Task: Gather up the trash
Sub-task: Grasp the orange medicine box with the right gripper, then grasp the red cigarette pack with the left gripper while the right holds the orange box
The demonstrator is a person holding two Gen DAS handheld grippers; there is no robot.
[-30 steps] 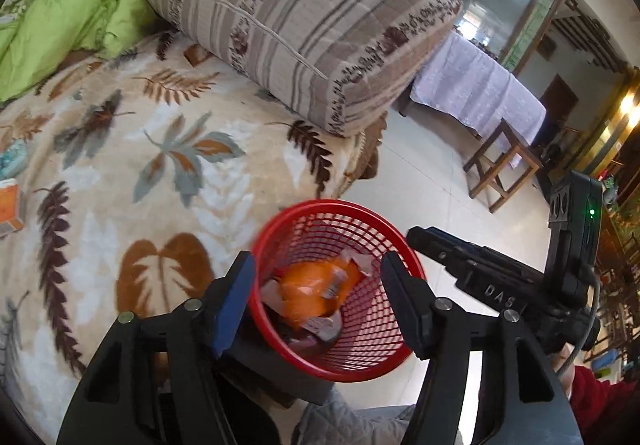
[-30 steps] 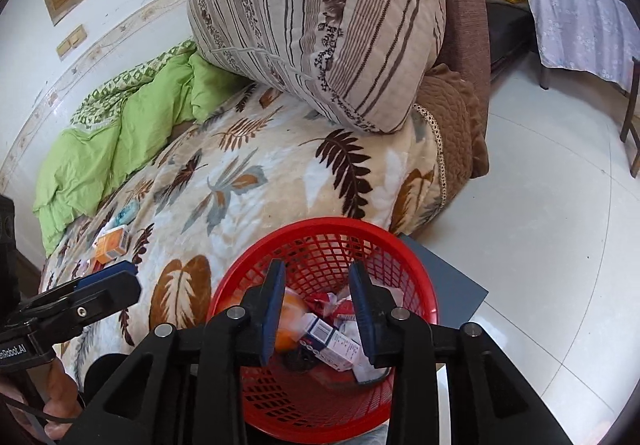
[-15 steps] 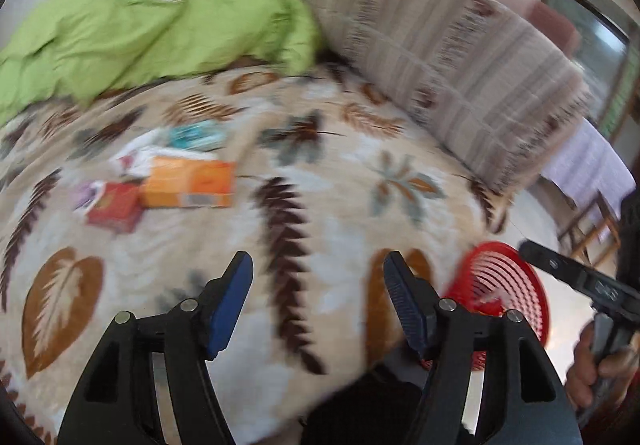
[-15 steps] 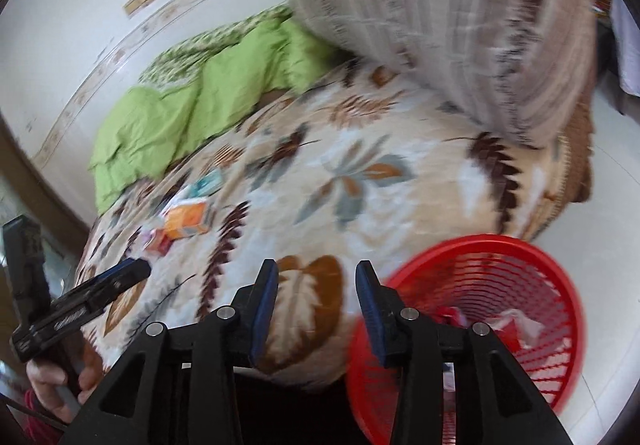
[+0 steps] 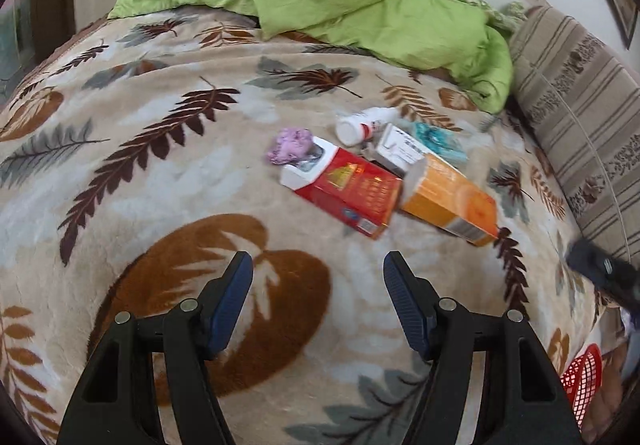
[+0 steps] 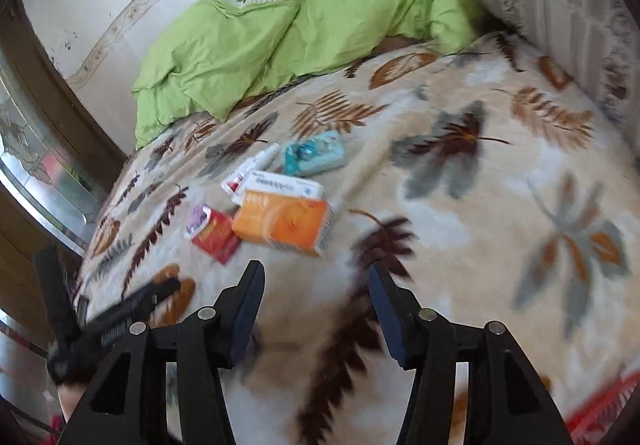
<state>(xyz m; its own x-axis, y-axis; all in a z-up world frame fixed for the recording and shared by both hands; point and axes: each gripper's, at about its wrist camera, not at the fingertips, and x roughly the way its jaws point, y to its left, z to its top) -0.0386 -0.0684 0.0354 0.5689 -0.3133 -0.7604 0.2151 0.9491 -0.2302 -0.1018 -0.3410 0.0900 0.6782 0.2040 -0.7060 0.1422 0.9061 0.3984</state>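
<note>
On leaf-print blanket, scattered cartons

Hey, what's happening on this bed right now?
A person with a gripper in each hand is clearing trash off the leaf-print blanket. Both the left gripper and right gripper are empty; the right's jaws are opening. A red box, orange box, white bottle and wrappers remain. The red basket waits at the bedside.

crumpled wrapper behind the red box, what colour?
Purple wrapper, clearest in the left wrist view.
</note>
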